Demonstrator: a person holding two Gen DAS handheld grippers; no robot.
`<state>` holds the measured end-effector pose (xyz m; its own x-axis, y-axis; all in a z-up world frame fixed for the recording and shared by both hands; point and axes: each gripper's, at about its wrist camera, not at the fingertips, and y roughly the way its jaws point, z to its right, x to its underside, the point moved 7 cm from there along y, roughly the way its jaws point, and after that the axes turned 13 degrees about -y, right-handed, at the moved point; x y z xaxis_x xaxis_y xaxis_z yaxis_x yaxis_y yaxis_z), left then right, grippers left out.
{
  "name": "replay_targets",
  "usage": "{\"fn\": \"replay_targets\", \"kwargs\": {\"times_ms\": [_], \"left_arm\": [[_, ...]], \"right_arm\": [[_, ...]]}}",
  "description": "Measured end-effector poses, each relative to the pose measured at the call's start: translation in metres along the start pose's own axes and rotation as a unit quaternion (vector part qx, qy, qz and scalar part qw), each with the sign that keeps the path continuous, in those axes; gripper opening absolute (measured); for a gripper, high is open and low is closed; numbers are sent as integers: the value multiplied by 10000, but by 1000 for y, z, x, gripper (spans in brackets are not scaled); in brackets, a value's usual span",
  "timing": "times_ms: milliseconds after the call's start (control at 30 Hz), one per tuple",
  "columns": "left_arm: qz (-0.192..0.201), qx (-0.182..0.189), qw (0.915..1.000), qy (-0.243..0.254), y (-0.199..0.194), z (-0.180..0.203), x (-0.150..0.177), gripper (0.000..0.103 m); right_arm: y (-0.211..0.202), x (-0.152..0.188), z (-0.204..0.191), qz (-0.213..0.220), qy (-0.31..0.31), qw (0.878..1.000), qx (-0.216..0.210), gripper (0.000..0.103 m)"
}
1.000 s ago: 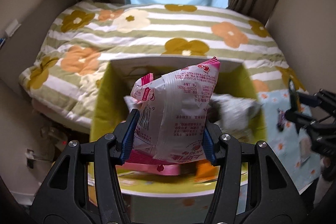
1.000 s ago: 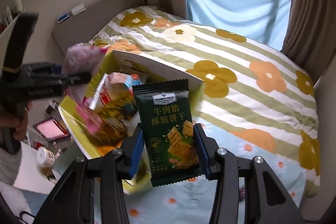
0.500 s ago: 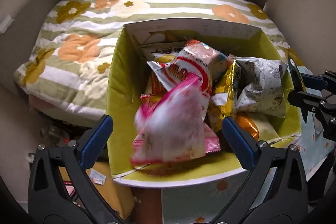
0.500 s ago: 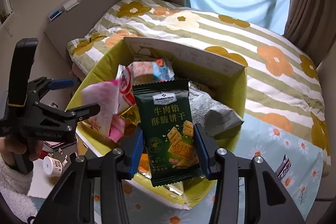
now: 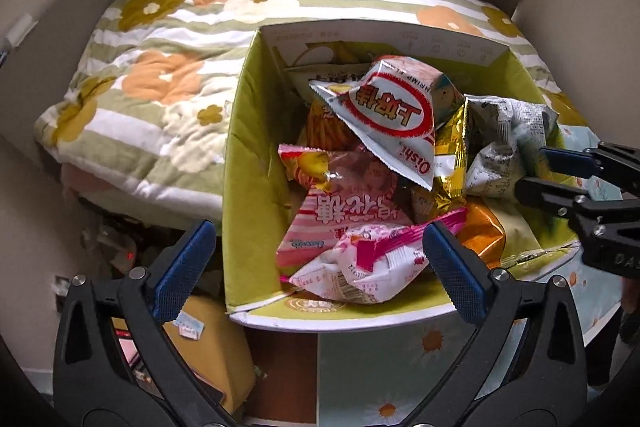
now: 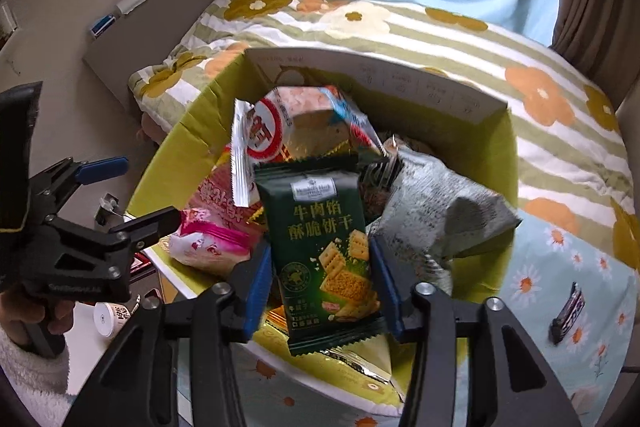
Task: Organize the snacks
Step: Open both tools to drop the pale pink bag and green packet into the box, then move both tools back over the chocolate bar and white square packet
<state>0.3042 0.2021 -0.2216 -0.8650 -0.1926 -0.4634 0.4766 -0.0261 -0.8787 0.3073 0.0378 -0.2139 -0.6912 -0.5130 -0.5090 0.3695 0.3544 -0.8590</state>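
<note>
— What is gripped by the right tongs (image 6: pixel 320 267)?
— A green cracker packet (image 6: pixel 324 247) is held above the crowded yellow box (image 5: pixel 248 147).
— And the left tongs (image 5: pixel 316 267)?
— Spread wide, nothing held; the pink-white snack bag (image 5: pixel 360 267) lies in the box, just beside the Oishi bag (image 5: pixel 396 119).

One yellow-green box (image 5: pixel 256 155); one green cracker packet (image 6: pixel 326 247); one dark wrapped bar (image 6: pixel 567 313) right of the box; one bed (image 5: pixel 152 75).

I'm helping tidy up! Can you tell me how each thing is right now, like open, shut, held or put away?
left gripper: open, empty.
right gripper: shut on the green cracker pack.
green cracker pack: held upright above the box.
pink-and-white snack bag: lying in the box.
yellow-green box: open on top, holding many snack bags.
dark candy bar: lying on the daisy cloth, outside the box.
</note>
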Motion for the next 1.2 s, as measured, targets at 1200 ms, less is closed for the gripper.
{"fn": "replay_targets", "kwargs": {"times_ms": [1200], "left_arm": [[399,860,9893,1111,-49,151,-6,103]], "right_arm": [[-147,76,90,888,1090,9738,1789,103]]}}
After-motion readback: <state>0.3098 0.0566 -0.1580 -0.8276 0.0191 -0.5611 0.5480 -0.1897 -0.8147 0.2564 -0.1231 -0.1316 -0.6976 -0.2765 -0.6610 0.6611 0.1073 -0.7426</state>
